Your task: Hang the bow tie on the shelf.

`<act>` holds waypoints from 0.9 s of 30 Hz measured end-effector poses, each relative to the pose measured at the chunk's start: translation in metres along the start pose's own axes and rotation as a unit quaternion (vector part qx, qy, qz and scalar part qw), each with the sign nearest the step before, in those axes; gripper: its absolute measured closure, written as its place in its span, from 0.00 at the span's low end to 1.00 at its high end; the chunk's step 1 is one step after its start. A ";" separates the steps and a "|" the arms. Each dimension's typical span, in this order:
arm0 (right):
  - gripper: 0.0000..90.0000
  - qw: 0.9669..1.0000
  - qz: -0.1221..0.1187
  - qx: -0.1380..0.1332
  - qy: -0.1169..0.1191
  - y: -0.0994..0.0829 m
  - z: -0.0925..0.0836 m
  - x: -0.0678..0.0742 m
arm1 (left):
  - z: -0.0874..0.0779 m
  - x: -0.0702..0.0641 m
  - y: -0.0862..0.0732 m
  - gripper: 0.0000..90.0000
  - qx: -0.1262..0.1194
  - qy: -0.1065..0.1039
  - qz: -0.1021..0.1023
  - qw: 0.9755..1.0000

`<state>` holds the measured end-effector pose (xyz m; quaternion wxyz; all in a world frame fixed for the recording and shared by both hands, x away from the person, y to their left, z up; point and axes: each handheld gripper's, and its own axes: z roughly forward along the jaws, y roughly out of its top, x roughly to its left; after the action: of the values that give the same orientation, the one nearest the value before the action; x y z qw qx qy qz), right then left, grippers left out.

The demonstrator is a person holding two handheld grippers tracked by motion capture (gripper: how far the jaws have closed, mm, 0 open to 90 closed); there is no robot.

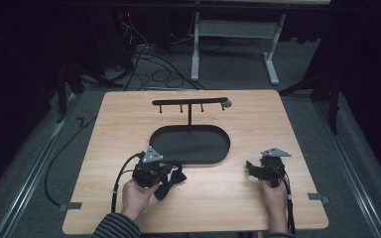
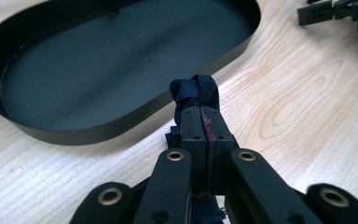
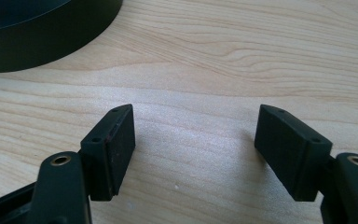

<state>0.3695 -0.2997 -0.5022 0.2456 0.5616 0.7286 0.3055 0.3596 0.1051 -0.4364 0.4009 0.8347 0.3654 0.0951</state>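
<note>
the left tool (image 1: 171, 173) clamps a dark bow tie (image 1: 171, 179) just off the near rim of the tray (image 1: 218, 154) (hook rack (image 1: 191, 102) stands beyond it), while the right tool (image 3: 193, 149) gapes wide, empty, over the surface (image 1: 218, 193).

Floor cables (image 1: 154, 69) — white table legs (image 1: 273, 59)

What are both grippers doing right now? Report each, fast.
Left gripper: fingers closed on the dark blue bow tie, beside the black tray.
Right gripper: open, empty, over the table.
</note>
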 end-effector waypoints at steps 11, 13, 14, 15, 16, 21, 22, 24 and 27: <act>0.33 1.000 0.000 0.001 0.000 0.000 0.000 0.000 | -0.022 -0.004 0.012 0.99 -0.025 -0.007 0.021 0.999; 0.33 1.000 0.000 0.001 0.000 0.000 0.000 0.000 | -0.025 -0.003 0.014 0.99 -0.031 -0.013 0.019 0.999; 0.33 1.000 0.000 0.000 0.000 0.000 0.000 0.000 | -0.026 -0.002 0.014 0.99 -0.031 -0.012 0.020 0.999; 0.33 1.000 0.000 0.001 0.000 0.000 0.000 0.000 | -0.028 -0.002 0.015 0.99 -0.033 -0.011 0.020 0.999; 0.33 1.000 0.000 0.001 0.000 0.000 0.000 0.000 | -0.029 -0.001 0.015 0.99 -0.033 -0.010 0.021 0.999; 0.33 1.000 -0.002 0.000 0.000 0.000 0.000 0.000 | -0.037 0.000 0.021 0.99 -0.042 -0.009 0.025 0.999; 0.33 1.000 -0.001 0.001 0.000 0.000 0.000 0.000 | -0.039 0.001 0.023 0.99 -0.043 -0.010 0.027 0.999; 0.33 1.000 -0.002 0.000 0.000 0.000 0.000 0.000 | -0.042 0.001 0.026 0.99 -0.048 -0.011 0.027 0.998; 0.33 1.000 -0.001 0.000 0.000 0.000 0.000 0.000 | -0.046 0.003 0.031 0.99 -0.051 -0.013 0.030 0.998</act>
<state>0.3694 -0.2998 -0.5022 0.2456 0.5606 0.7294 0.3055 0.3574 0.1219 -0.3838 0.4451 0.8248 0.3294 0.1148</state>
